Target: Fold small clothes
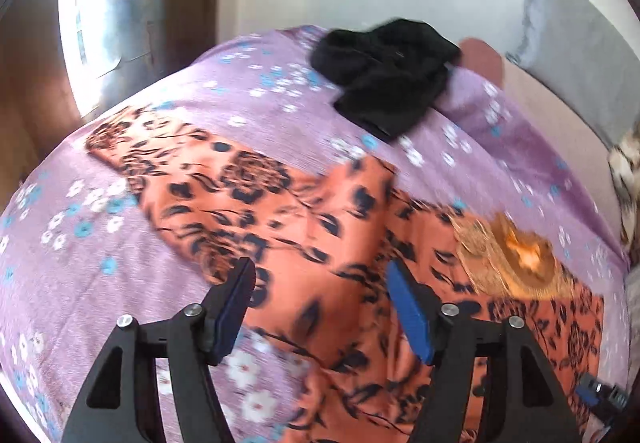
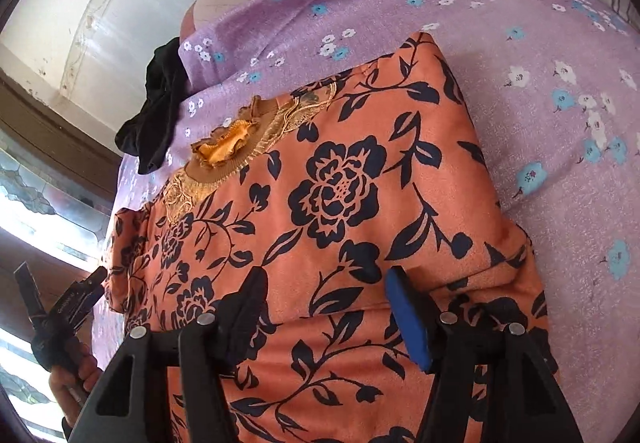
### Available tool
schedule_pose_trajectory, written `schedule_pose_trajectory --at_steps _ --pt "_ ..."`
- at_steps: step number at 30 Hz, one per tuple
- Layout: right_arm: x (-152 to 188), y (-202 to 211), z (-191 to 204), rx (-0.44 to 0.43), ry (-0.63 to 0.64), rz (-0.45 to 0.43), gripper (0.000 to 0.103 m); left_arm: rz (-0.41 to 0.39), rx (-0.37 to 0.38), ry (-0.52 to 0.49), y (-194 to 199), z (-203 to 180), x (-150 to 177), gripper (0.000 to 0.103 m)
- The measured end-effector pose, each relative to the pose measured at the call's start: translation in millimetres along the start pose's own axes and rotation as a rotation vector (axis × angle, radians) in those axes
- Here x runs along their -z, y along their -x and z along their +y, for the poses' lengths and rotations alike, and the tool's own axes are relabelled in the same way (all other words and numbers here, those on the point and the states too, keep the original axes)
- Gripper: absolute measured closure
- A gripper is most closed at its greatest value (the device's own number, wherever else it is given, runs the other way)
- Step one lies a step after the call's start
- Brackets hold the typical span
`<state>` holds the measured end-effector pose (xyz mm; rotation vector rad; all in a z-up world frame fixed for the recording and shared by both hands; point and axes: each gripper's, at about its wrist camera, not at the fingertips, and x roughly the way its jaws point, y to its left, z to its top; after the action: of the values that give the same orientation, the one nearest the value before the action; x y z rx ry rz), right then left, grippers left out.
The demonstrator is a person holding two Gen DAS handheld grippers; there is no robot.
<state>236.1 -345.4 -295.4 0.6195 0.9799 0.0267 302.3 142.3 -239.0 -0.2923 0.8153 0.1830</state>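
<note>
Left claw (image 1: 320, 279) released, fingers wide apart, hovering over orange floral garment (image 1: 320, 235). Right claw (image 2: 324, 287) likewise spread, above the same garment (image 2: 344, 179), which lies on the purple flowered bedsheet (image 2: 560, 203). Black garment (image 1: 388, 75) sits beyond, apart.

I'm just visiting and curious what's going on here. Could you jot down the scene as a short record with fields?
Surface: bed with lilac flowered sheet
Main garment: orange top with dark flower print, spread on the sheet, one side folded over
Neckline: gold ruffled collar
Other garment: black garment, crumpled, lying apart beyond the orange top
Left gripper: open, holding nothing
Right gripper: open, over the orange top
</note>
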Motion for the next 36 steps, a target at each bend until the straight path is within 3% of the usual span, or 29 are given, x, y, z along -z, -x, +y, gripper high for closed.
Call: schedule_pose_trajectory --at_steps 4,8,11,16,18,19,20,21,25,28,32,36 --pt "-1 -3 -4 -0.008 -0.022 0.0 0.038 -0.002 -0.066 0.305 -14 94 -23 0.027" --pt "1 -5 2 0.022 0.012 -0.008 0.038 0.014 -0.074 0.515 -42 162 -36 0.027" --pt "2 -7 5 0.038 0.027 -0.015 0.038 0.033 -0.011 0.567 -63 177 -48 0.027" --pt "1 -9 6 0.048 0.036 -0.022 0.038 0.081 0.04 0.559 -93 172 -58 0.028" --pt "-1 -11 6 0.046 0.03 -0.025 0.038 0.047 0.019 0.534 -95 168 -62 0.032" --pt "-1 -11 6 0.044 0.026 -0.027 0.037 0.045 0.026 0.52 -97 166 -65 0.058" --pt "-2 -11 6 0.042 0.024 -0.028 0.037 0.06 0.042 0.509 -100 165 -66 0.091" --pt "-2 -11 7 0.042 0.025 -0.028 0.037 0.075 0.047 0.502 -102 164 -65 0.096" --pt "-1 -9 7 0.038 0.02 -0.032 0.037 0.021 -0.001 0.419 -86 143 -70 0.096" --pt "-1 -5 5 0.026 -0.004 -0.038 0.038 -0.082 0.035 0.292 -41 100 -85 0.096" --pt "-3 9 3 0.015 -0.03 -0.082 0.038 -0.169 0.145 0.053 21 10 -81 0.096" --pt "-7 30 1 0.006 -0.037 -0.149 0.038 -0.185 0.28 -0.258 69 -108 -29 0.096"
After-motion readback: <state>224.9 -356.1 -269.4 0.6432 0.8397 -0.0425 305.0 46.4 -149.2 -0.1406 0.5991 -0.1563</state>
